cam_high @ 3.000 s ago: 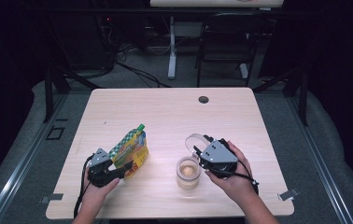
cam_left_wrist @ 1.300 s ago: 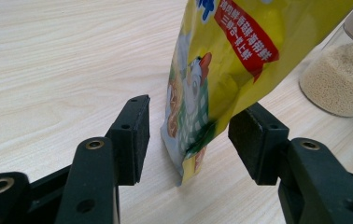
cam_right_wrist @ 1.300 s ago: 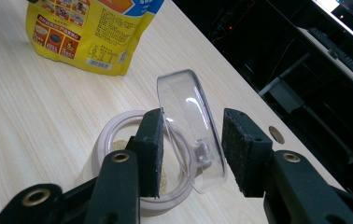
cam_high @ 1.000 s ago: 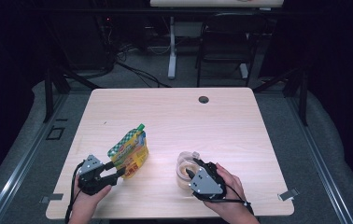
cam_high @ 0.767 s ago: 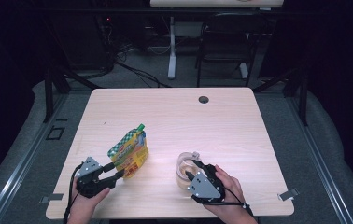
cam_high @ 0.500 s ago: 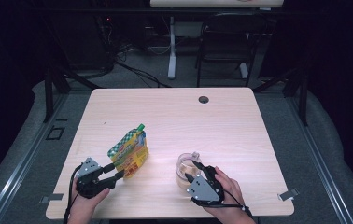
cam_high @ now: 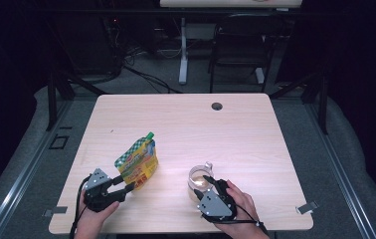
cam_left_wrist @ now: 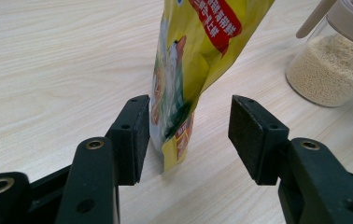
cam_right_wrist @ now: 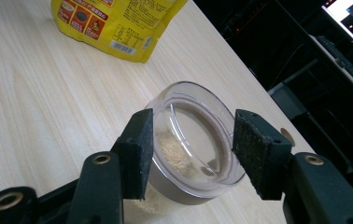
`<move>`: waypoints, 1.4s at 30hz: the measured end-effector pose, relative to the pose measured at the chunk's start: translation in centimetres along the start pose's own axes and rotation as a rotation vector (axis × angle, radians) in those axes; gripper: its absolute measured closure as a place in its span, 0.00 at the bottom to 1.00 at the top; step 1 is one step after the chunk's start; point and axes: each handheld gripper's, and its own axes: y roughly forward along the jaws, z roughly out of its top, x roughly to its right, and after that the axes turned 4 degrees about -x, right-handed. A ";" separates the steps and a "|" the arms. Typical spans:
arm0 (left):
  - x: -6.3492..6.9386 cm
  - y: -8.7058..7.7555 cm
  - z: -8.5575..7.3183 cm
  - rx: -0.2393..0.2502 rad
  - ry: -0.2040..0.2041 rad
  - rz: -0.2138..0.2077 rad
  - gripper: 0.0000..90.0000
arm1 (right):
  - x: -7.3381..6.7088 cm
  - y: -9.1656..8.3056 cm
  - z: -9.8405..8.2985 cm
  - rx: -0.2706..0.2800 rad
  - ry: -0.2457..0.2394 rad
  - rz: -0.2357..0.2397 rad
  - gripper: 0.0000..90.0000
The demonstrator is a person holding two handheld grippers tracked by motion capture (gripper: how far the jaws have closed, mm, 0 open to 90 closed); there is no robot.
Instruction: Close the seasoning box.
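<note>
A yellow pouch [cam_high: 136,162] with a green spout stands left of centre. My left gripper [cam_high: 129,185] reaches it from the near side. Its jaws straddle the pouch's [cam_left_wrist: 184,70] bottom edge: the left pad [cam_left_wrist: 135,135] is close against it and a gap shows at the right pad, so the left gripper [cam_left_wrist: 188,116] is open. A clear jar [cam_high: 199,180] of pale grain stands right of centre. My right gripper [cam_high: 207,181] holds its jaws on either side of the jar's clear lid [cam_right_wrist: 191,135], which lies on the jar. The right gripper's [cam_right_wrist: 191,114] jaws have just been opening.
The wooden table [cam_high: 255,134] has a round cable hole [cam_high: 217,106] near its far edge. Both hands sit close to the table's near edge. From the left gripper view the jar [cam_left_wrist: 333,65] stands at the right, with a tan tab [cam_left_wrist: 314,18] sticking up from its rim.
The right hand has come round from the jar's right side to its near side. The lid it held beside the jar now lies on top. The left gripper drew back slightly.
</note>
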 end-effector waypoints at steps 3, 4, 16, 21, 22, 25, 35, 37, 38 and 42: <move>0.0 0.0 0.0 -0.001 0.002 0.001 0.54 | 0.1 -0.1 0.0 0.003 0.010 0.006 0.54; 0.0 0.0 0.0 -0.001 0.003 0.002 0.54 | 0.2 -0.1 0.0 0.004 0.015 0.006 0.53; 0.0 -0.1 0.0 0.006 0.001 -0.002 0.54 | 0.5 -0.2 -0.1 0.004 0.056 0.034 0.54; 0.2 -0.2 0.1 0.008 0.005 -0.001 0.54 | 0.9 -0.3 -0.1 0.004 0.086 0.046 0.55; 0.2 -0.2 0.1 0.008 0.005 -0.001 0.54 | 1.0 -0.4 -0.1 0.003 0.088 0.048 0.55; 0.2 -0.2 0.1 0.009 0.011 -0.004 0.54 | 1.2 -0.5 -0.1 0.004 0.099 0.052 0.55; 0.2 -0.3 0.1 0.013 0.006 0.001 0.54 | 2.7 -1.4 -0.7 -0.005 0.155 0.045 0.56; 0.1 -0.3 0.1 0.013 0.006 0.001 0.54 | 3.2 -1.7 -1.1 -0.011 0.170 0.037 0.57; 0.1 -0.3 0.1 0.012 0.006 0.002 0.54 | 3.4 -1.8 -1.3 -0.013 0.180 0.035 0.57; 0.2 -0.4 0.1 0.012 0.007 0.001 0.54 | 4.3 -2.2 -2.0 -0.019 0.221 0.017 0.57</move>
